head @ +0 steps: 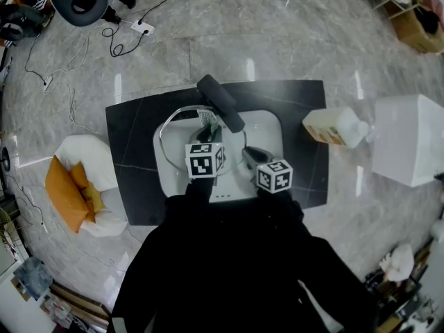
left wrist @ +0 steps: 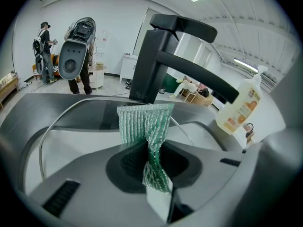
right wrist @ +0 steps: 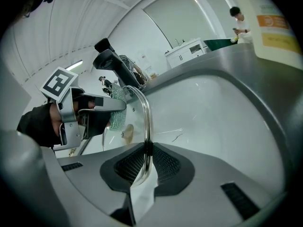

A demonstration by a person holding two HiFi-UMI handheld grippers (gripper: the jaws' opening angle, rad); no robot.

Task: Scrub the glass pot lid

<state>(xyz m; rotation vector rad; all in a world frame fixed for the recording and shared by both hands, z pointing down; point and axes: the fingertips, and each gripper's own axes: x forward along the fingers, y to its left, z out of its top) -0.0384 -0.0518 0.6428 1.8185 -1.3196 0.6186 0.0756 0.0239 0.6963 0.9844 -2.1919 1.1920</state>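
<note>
The glass lid is held on edge just in front of the tap, its metal rim clamped by the right gripper. A green scouring pad is pinched by the left gripper below the tap.

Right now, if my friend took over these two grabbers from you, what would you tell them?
Hands: left gripper is shut on the green mesh scouring pad; right gripper is shut on the metal rim of the round glass pot lid.
Where: the lid is over the white sink basin, with the pad close beside it; contact unclear.
Done: both grips.
Left: scrubbing the glass.
</note>
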